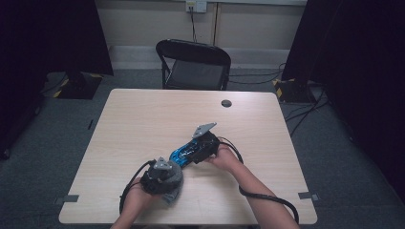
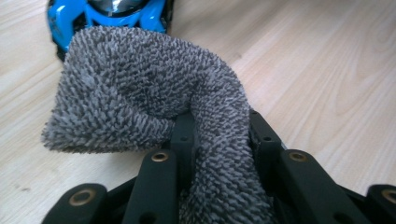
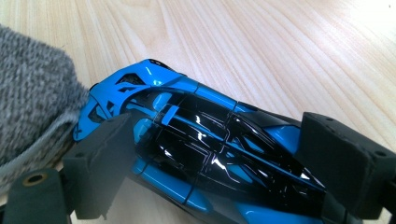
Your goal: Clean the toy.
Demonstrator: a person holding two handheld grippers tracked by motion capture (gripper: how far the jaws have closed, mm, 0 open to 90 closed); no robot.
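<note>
From above, the blue toy car lies just below the middle of the table, its long axis running from about eight o'clock to two o'clock. The right gripper has it by the two o'clock end, and the left gripper sits at the eight o'clock end with a grey cloth bunched under it, pressed against the car's tip. Beyond the table's far edge, at twelve o'clock, stands a black folding chair; a small dark grommet sits near the far edge, well clear of the work.

In the left gripper view, the jaws are clamped on the cloth, which folds over and hides most of the car at eleven o'clock.

In the right gripper view, the jaws press on both flanks of the car, whose length runs from ten o'clock to four o'clock; the cloth touches its ten o'clock tip.
</note>
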